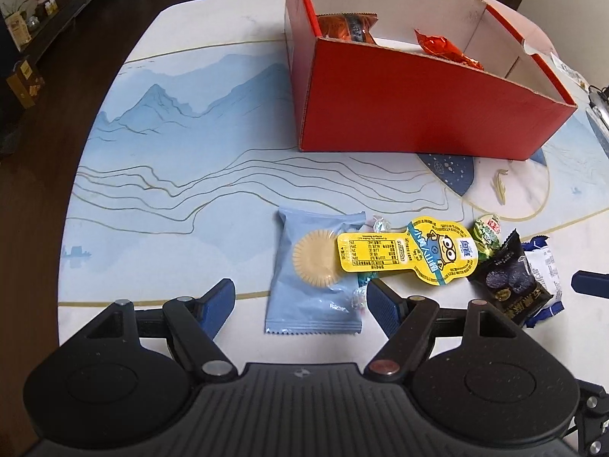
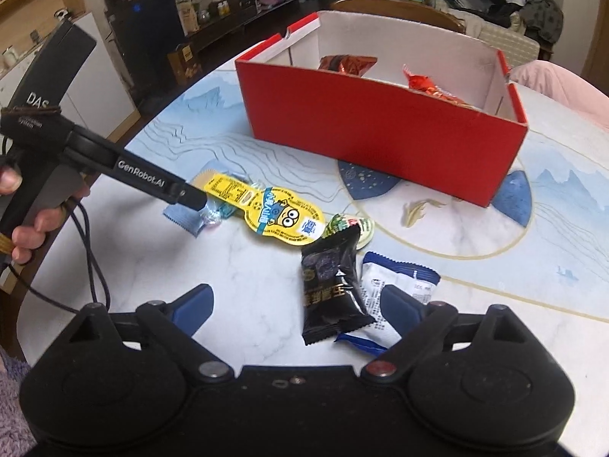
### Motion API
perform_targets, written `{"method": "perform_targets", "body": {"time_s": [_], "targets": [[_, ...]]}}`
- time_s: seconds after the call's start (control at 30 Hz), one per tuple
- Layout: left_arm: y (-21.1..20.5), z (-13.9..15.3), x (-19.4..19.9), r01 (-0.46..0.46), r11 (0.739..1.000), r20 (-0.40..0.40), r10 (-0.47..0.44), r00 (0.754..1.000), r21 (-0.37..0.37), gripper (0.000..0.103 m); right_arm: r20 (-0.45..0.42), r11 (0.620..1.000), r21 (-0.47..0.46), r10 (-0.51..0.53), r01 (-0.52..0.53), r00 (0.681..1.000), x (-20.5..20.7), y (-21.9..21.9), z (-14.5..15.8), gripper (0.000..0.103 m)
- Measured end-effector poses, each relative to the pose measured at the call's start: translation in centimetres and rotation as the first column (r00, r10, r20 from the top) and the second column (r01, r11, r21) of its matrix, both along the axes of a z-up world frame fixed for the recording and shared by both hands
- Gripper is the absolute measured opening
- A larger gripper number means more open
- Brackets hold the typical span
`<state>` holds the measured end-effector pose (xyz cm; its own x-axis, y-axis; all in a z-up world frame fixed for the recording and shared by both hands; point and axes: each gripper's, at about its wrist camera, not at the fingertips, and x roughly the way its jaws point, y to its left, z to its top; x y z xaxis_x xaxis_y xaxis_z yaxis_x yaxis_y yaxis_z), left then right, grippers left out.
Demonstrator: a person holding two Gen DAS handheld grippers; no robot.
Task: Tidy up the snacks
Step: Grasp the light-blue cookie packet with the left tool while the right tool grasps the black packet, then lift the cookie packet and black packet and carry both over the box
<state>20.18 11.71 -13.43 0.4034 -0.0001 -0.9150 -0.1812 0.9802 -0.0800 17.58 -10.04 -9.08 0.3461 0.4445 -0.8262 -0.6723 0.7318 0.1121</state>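
A red box (image 1: 418,106) (image 2: 380,125) stands on the table with two orange-red snack packets (image 1: 445,47) (image 2: 426,83) inside. Loose snacks lie in front of it: a light blue biscuit packet (image 1: 312,297), a yellow Minions packet (image 1: 415,255) (image 2: 281,217), a green packet (image 1: 487,236), a black packet (image 1: 506,282) (image 2: 331,282) and a white-blue packet (image 2: 396,285). My left gripper (image 1: 300,304) is open, its jaws on either side of the blue packet's near end. My right gripper (image 2: 297,304) is open around the near end of the black packet.
The table (image 1: 171,152) has a blue mountain print and rounded edges. A wooden chair (image 2: 399,9) stands behind the box. The left gripper's handle and the hand holding it (image 2: 57,160) reach in from the left in the right wrist view.
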Motion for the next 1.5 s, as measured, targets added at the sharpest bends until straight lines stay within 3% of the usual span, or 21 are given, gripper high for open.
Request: {"method": "perform_targets", "body": {"time_s": [0.4, 0.67, 0.83, 0.97, 1.5], "targets": [[0.0, -1.6, 1.8, 0.007, 1.0, -0.025, -0.007, 1.0, 0.018, 0.076, 0.009, 0.997, -0.073, 0.04, -0.039, 0.999, 1.3, 1.4, -2.0, 0.079], [-0.7, -1.9, 2.1, 0.04, 0.998, -0.022, -0.039, 0.999, 0.055, 0.075, 0.052, 0.985, -0.153, 0.091, -0.082, 0.995, 1.4, 2.9, -2.9, 0.061], [-1.3, -1.7, 1.9, 0.07, 0.994, -0.016, -0.069, 0.997, 0.083, 0.057, 0.07, 0.978, -0.192, 0.092, -0.077, 0.993, 1.6, 3.4, -3.3, 0.051], [-1.5, -1.6, 1.9, 0.077, 0.994, -0.014, -0.076, 0.997, 0.079, 0.049, 0.085, 0.974, -0.211, 0.108, -0.088, 0.991, 1.4, 3.6, -3.4, 0.04], [1.1, -0.3, -1.5, -0.078, 0.996, -0.016, 0.078, 0.997, -0.041, 0.046, 0.062, 0.993, -0.114, -0.004, 0.011, 0.998, 0.8, 2.2, -2.3, 0.035]]}}
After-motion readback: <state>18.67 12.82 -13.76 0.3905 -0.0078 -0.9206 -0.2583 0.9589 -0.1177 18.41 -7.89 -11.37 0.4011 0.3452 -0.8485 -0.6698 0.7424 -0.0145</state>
